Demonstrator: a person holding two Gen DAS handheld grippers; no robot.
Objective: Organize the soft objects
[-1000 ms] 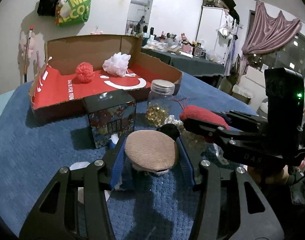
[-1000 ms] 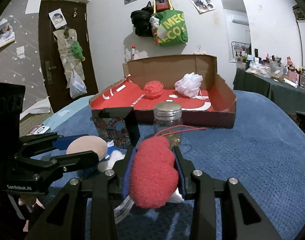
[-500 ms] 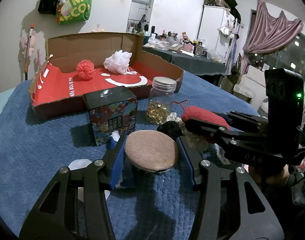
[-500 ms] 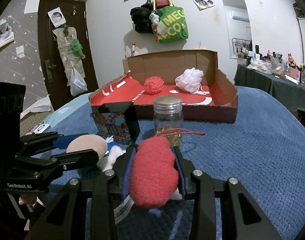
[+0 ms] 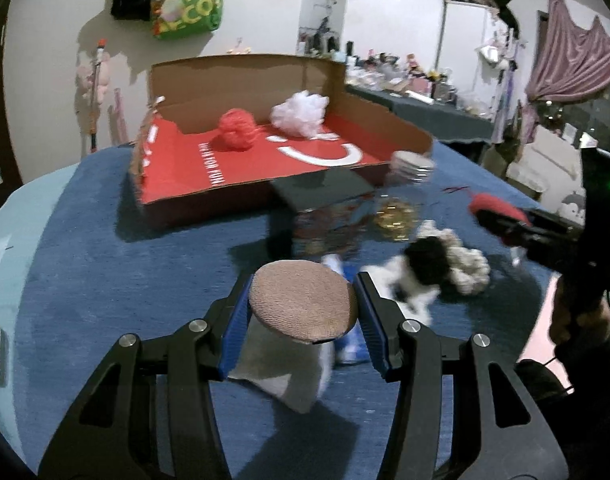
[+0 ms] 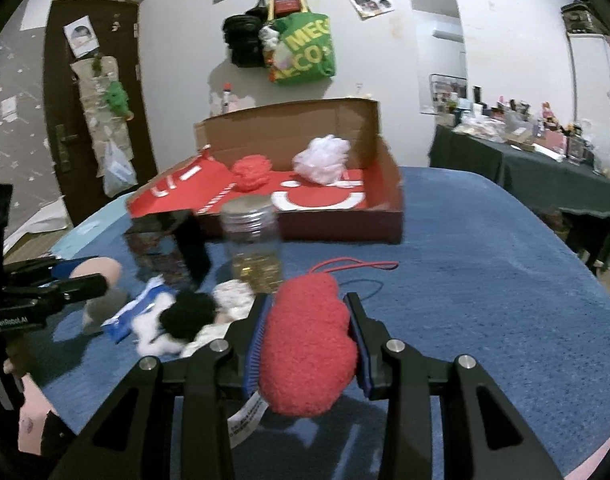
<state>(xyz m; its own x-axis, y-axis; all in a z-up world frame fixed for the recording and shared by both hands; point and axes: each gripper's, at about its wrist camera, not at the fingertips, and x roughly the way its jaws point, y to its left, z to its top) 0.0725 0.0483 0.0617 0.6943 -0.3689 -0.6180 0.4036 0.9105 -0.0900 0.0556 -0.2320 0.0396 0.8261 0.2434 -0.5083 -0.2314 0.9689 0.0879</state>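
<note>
moved since earlier: both grippers shifted sideways, box and jar sit differently in both views, both soft items lifted clear of the pile; jaw gaps unchanged
left gripper [image 5: 303,304]: clamped on tan round cushion [image 5: 301,304], blue pads touching both its sides; pale fabric [image 5: 283,372] hangs under it, above the blanket
right gripper [image 6: 307,338]: clamped on red plush [image 6: 307,344], pads pressed into both flanks; white tag hangs at its near end, red cord loop at its far end
box [image 5: 389,116]: open cardboard, red inside, far part of the tabletop; red pompom [image 5: 236,130] and white pompom [image 5: 301,113] inside, apart, near the back wall
blue blanket [image 6: 485,280]: covers the tabletop
jar [image 6: 253,252]: glass, metal lid, gold bits at the bottom, upright just in front of the box
dark printed box [image 5: 325,208]: beside the jar, touching or just in front of the cardboard box, blurred
loose pile [image 6: 193,316]: black fluffy piece, cream scrunchie, white fluff, blue-white wrapper, on the blanket between the two grippers
person's hand [image 5: 581,316]: around the right gripper's handle, right edge of the left view
</note>
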